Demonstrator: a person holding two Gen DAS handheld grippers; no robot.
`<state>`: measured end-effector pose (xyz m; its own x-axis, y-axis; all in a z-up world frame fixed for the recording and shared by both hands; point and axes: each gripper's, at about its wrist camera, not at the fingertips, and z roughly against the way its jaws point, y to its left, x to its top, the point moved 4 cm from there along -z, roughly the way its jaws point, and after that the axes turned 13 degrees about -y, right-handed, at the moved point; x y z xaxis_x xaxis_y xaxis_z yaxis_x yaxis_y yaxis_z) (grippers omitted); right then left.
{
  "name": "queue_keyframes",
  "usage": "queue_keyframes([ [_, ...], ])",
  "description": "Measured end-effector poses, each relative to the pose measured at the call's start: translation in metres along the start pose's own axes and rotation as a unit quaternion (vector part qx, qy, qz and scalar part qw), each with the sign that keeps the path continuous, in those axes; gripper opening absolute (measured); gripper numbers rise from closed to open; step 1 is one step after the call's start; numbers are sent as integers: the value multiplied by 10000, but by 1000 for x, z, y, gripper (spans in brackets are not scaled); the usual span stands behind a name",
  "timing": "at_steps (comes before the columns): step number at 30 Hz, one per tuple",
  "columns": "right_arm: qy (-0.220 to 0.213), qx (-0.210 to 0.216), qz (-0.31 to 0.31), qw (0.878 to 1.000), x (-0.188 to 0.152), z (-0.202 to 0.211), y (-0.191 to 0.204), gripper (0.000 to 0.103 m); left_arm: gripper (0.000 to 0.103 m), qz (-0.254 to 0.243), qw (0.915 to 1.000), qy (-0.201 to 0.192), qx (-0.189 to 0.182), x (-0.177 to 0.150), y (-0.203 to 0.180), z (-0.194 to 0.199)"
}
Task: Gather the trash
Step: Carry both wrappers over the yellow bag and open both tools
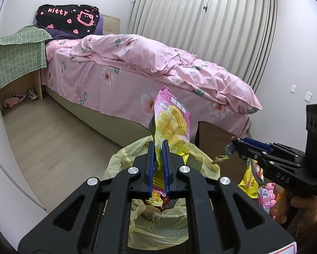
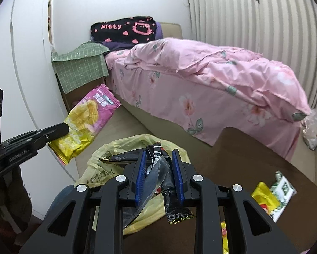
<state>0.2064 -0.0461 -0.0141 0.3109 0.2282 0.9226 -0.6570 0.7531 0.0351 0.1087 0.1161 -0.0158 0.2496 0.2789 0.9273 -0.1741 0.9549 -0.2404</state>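
Bedroom floor, left gripper [image 1: 157,146] jaws clamped on chip bag [image 1: 171,124]; right gripper [image 2: 159,155] jaws clamped on black wrappers [image 2: 158,167]

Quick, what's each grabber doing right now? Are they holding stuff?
Left gripper: closed on the pink and yellow chip bag, over the yellow trash bag.
Right gripper: closed on crumpled black wrappers.
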Motion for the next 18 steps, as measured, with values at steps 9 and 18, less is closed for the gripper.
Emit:
queue_keyframes([
  [9,238,186,-289,9991,-17,-31,-10,24,7,185,9997,155,97,-13,10,-24],
  [18,454,339,-264,9980,-31,-57,-5,25,7,481,9978,453,-30,-31,16,-44],
])
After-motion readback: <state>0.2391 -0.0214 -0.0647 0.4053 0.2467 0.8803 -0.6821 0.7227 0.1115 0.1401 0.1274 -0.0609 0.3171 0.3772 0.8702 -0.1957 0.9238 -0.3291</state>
